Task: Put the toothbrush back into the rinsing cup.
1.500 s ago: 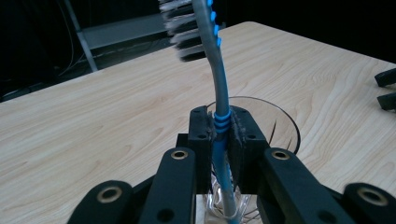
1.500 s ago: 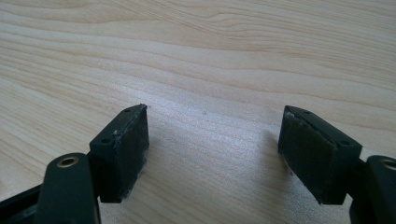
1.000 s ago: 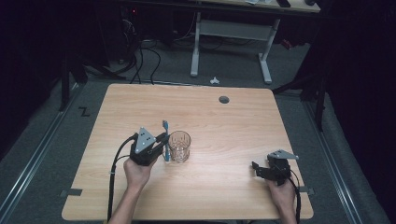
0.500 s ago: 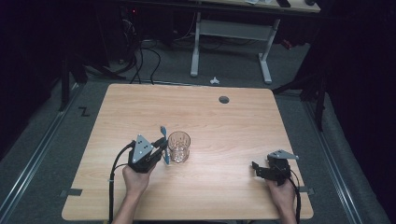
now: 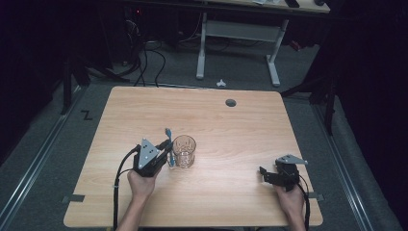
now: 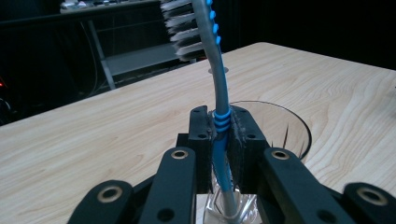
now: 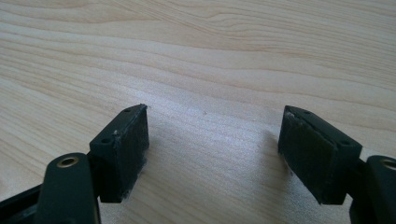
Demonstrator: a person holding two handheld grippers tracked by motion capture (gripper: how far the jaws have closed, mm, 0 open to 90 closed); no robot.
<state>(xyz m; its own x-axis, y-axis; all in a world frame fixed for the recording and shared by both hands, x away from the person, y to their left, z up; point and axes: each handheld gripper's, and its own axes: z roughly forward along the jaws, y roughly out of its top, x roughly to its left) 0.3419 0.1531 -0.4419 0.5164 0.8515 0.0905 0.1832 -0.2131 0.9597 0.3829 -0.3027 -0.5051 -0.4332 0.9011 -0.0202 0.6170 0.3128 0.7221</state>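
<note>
Toothbrush (image 6: 219, 93) in blue and grey is the thing in hand, but the wooden table (image 5: 240, 125) takes up most of the scene, pale and grained, with a small round hole (image 5: 231, 102) near its far edge. On it, left of the middle, stands a clear drinking glass (image 5: 184, 150), upright. The left gripper (image 5: 166, 150) sits just beside the glass on its left, held in the person's left hand (image 5: 140, 182), and its jaws are clamped on the toothbrush's handle. In the left gripper view the handle rises between the two pads, bristle head at the top, while the lower end shows in front of the glass's base; whether it rests inside the glass I cannot tell. The right gripper (image 5: 263, 173) lies low near the table's front right corner, well apart from the glass, its jaws spread wide with bare wood between them.
</note>
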